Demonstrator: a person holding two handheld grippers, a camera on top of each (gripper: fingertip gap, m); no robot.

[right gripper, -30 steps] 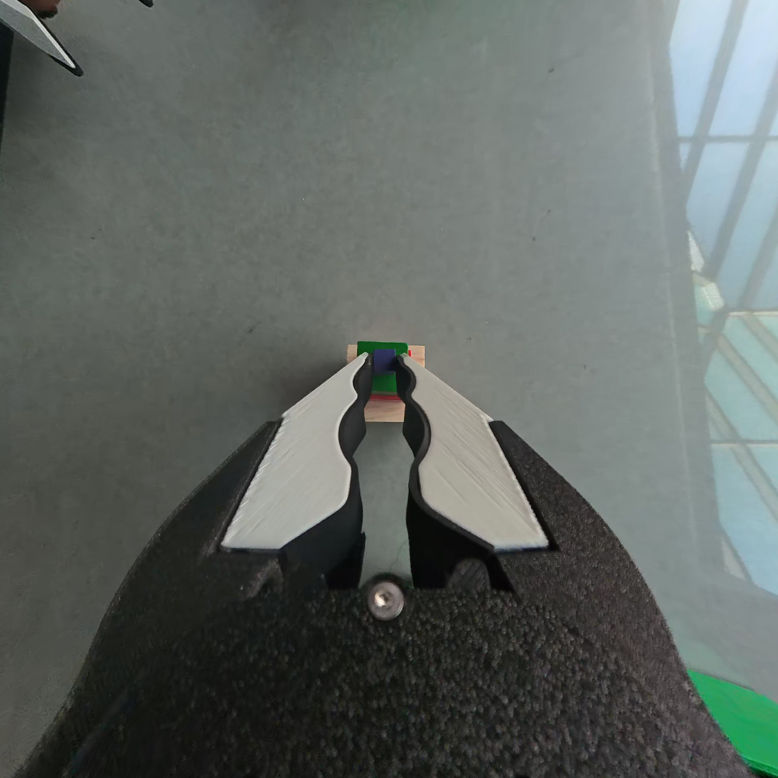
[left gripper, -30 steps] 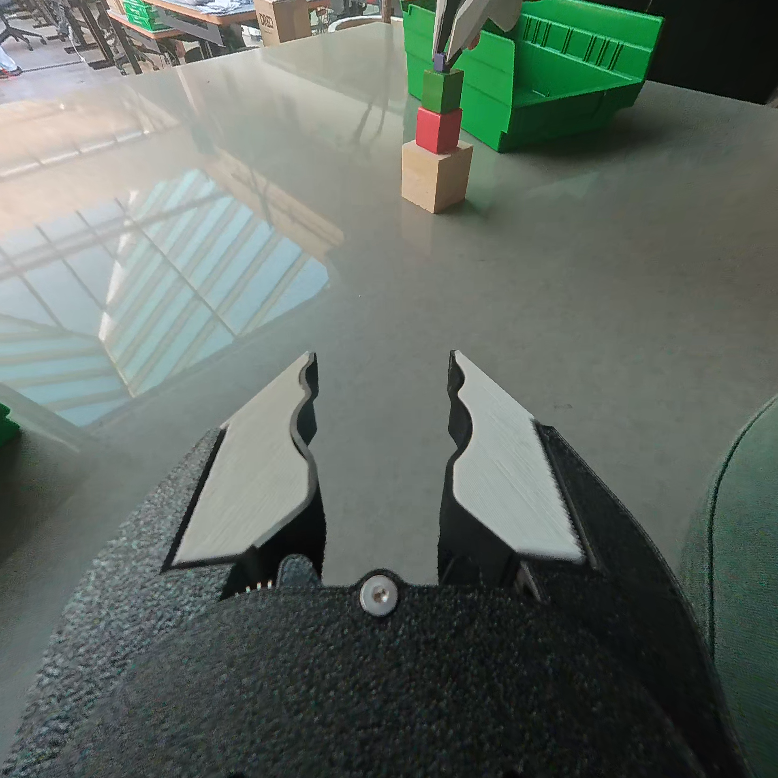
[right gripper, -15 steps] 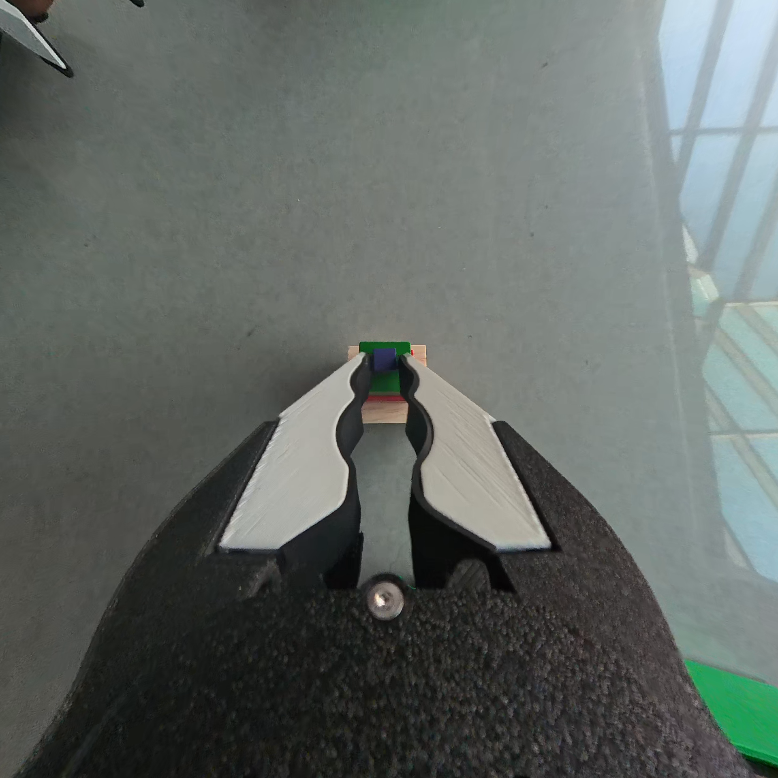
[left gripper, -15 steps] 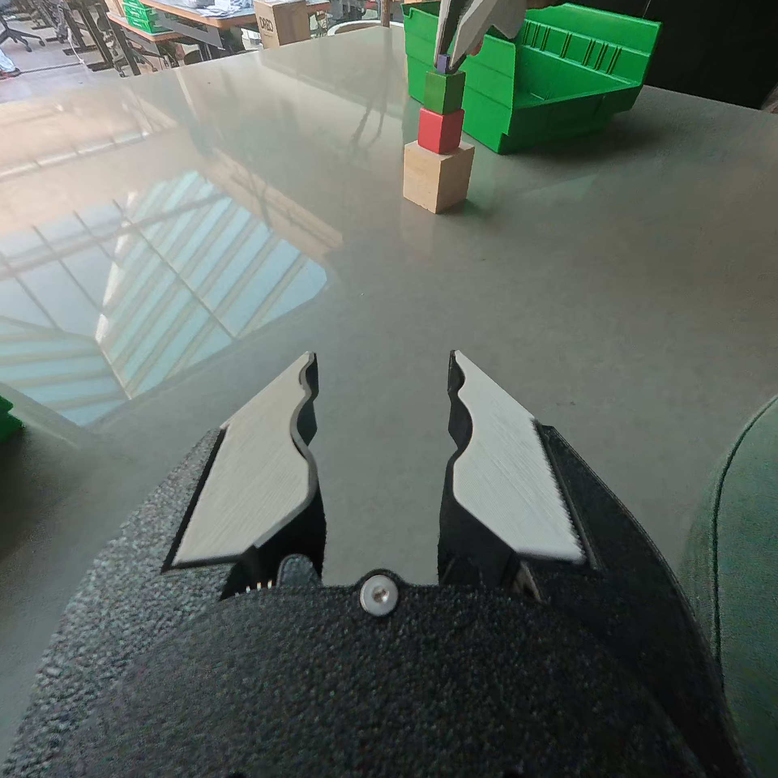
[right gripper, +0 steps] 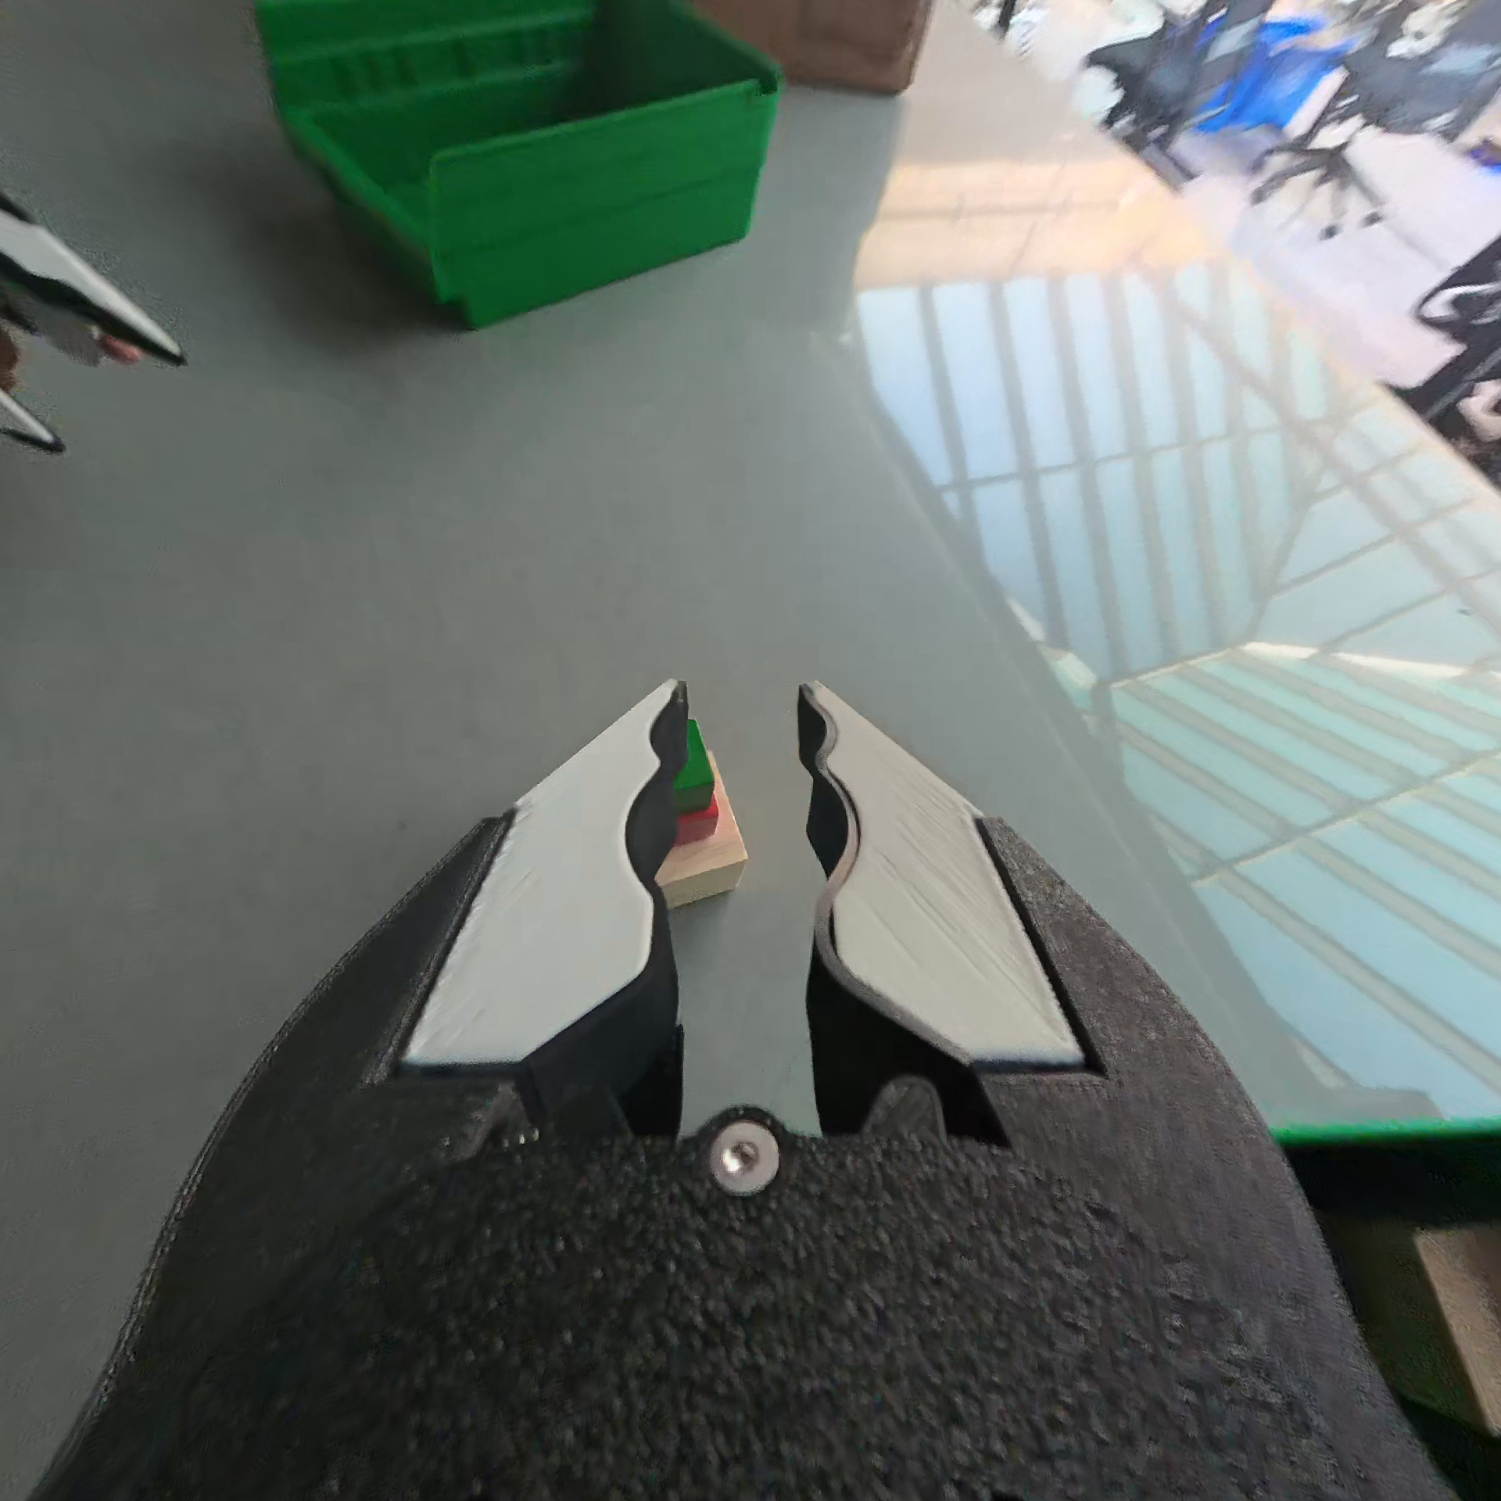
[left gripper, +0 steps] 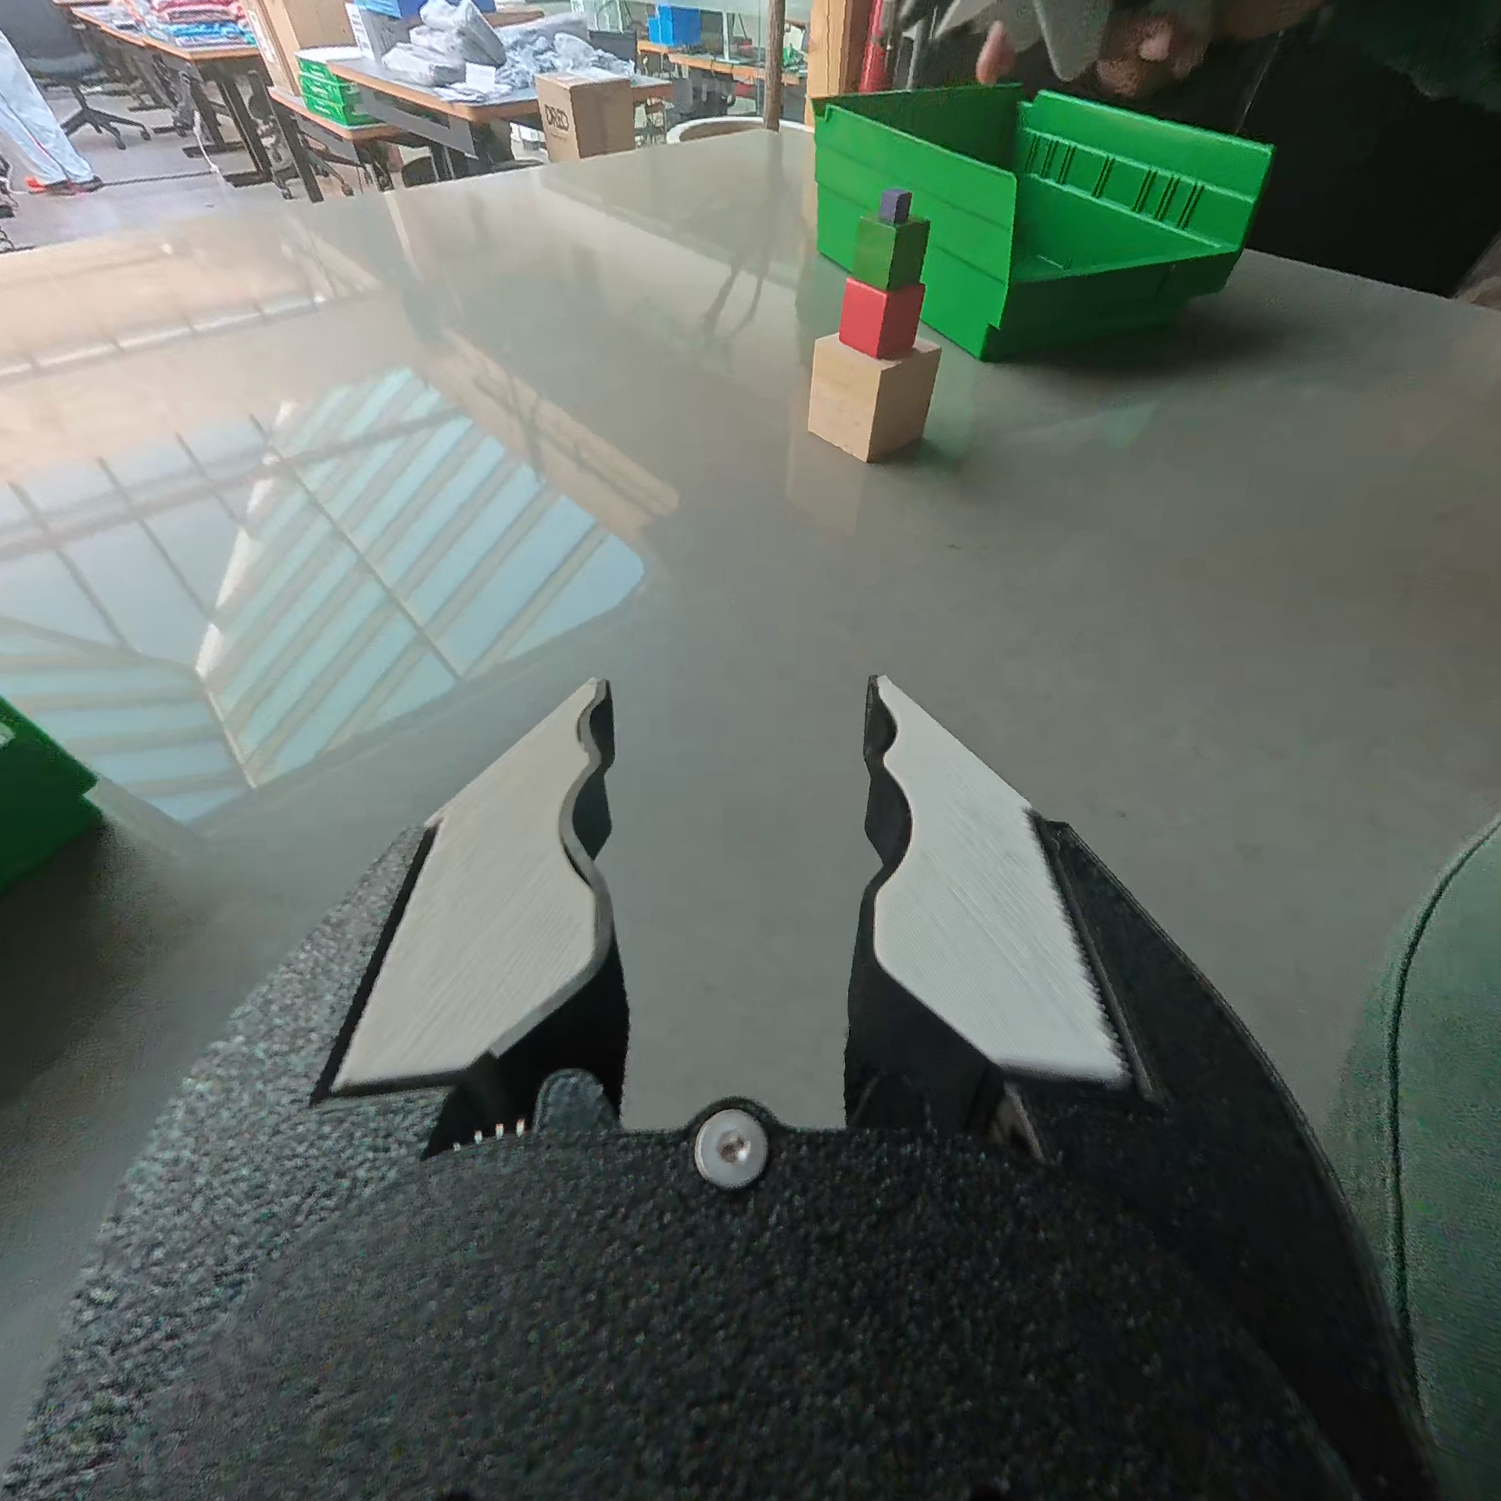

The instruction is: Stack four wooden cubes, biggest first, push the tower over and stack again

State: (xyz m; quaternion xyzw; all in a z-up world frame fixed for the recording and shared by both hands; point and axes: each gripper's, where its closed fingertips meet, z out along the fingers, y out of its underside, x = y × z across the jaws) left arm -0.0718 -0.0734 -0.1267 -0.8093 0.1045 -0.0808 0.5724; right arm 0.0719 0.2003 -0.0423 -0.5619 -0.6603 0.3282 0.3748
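- The right gripper [right gripper: 742, 700] hangs above the grey table [right gripper: 406, 568] with its jaws apart and nothing between them.
- Below it, partly hidden behind its left finger, stands a stack of blocks: a natural wood block [right gripper: 708, 862] at the bottom, a red block [right gripper: 697, 822] on that, and a green block [right gripper: 694, 763] on the red one.
- The left wrist view shows the whole stack, with a small purple block [left gripper: 894, 205] on top of the green block [left gripper: 890, 250], the red block [left gripper: 880, 318] and the wood block [left gripper: 872, 396] beneath. The blocks grow smaller upward and the stack stands upright.
- The left gripper [left gripper: 737, 700] has its jaws spread wide and empty, low over bare table [left gripper: 1056, 650], well apart from the stack.
- A green plastic bin [left gripper: 1040, 211] sits just behind the stack; a second green bin [right gripper: 520, 146] stands farther off in the right wrist view.
- The right gripper [left gripper: 1048, 24] shows blurred at the top edge of the left wrist view, held in a hand.
- A cardboard box [left gripper: 583, 114] with dark printing stands on a desk beyond the table; no other writing can be made out.
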